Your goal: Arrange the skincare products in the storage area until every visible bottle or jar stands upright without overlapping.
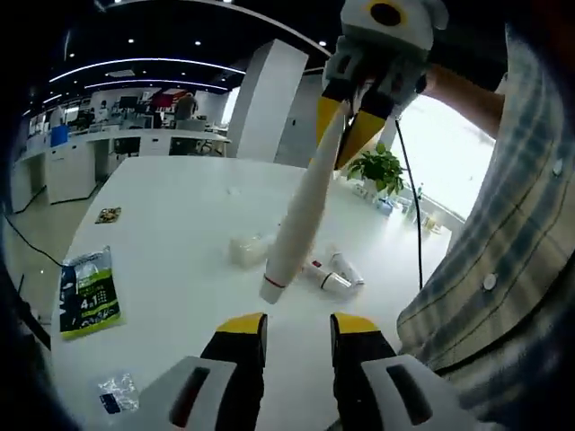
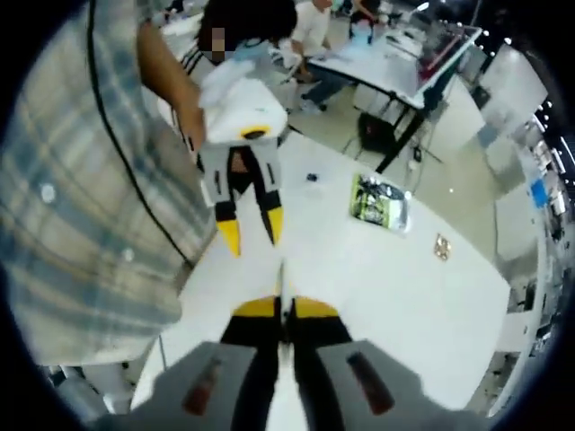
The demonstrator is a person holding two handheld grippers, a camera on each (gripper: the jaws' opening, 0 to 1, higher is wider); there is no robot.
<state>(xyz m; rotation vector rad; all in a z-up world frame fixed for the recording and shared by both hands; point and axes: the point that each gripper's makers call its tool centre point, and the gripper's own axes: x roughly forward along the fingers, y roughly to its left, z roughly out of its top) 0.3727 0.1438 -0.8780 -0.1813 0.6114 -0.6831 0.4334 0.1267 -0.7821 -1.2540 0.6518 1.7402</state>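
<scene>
My right gripper comes in from the upper right, shut on the top end of a long white tube. The tube hangs slanted over the white table, its red-striped cap end lowest. My left gripper stands open just below that end, with nothing between its fingers. Behind the tube two small white bottles lie on their sides, and a clear jar sits to their left. In the right gripper view my right gripper has its jaws pressed close together, and the left gripper hangs open ahead of it.
A green packet lies near the table's left edge, with a small patterned packet beyond it and a clear wrapper nearer. A person's plaid shirt fills the right side. A potted plant stands at the far edge.
</scene>
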